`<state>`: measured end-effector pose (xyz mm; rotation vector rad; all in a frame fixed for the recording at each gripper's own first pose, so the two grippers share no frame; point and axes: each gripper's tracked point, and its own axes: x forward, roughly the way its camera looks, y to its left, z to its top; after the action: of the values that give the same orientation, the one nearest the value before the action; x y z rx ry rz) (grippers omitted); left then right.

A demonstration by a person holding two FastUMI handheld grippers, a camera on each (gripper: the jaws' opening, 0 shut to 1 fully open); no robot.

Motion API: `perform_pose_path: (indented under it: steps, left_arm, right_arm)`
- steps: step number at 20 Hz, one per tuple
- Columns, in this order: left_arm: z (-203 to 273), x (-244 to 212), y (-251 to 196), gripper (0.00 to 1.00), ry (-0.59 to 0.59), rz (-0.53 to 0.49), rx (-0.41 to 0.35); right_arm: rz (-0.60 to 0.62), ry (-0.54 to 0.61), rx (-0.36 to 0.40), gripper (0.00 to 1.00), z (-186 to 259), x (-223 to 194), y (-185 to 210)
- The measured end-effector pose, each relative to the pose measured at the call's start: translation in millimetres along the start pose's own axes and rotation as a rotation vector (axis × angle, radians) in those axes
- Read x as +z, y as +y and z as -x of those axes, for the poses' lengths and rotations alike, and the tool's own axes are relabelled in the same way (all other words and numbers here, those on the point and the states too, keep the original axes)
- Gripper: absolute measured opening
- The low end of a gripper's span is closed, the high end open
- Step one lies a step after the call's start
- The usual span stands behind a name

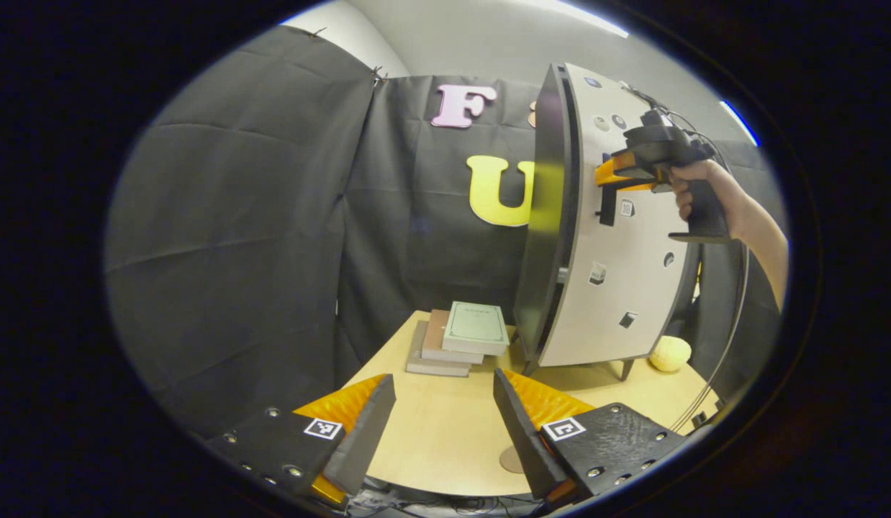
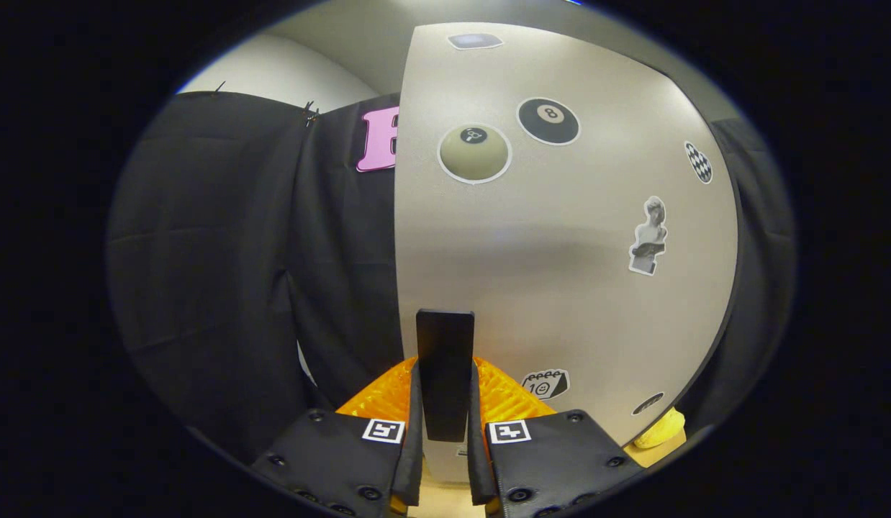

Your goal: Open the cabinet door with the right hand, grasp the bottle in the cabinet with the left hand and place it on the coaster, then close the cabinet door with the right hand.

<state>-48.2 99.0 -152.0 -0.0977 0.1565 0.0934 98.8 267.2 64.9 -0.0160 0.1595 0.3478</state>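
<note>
Cabinet door, ahead of the right claw, whose fingers clamp its handle to swing it; left claw waits wide apart, empty, above the worktop, books beyond.

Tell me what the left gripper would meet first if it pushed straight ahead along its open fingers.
Probably the stack of books at the far side of the table. The left gripper points over bare tabletop toward it; the cabinet stands just right of that line. Depth is uncertain.
</note>
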Motion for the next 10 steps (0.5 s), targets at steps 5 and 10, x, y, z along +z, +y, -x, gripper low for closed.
perform_pose_path:
  steps: [5, 10]
  left_arm:
    - [5, -6, -7, 0.86, -0.001, 0.007, -0.022]
    - [7, -3, -16, 0.82, -0.009, -0.023, -0.037]
  right_arm:
    - [0.001, 0.001, 0.05, 0.23, 19, -2, 1]
    - [0.013, 0.004, 0.089, 0.23, 31, -4, -1]
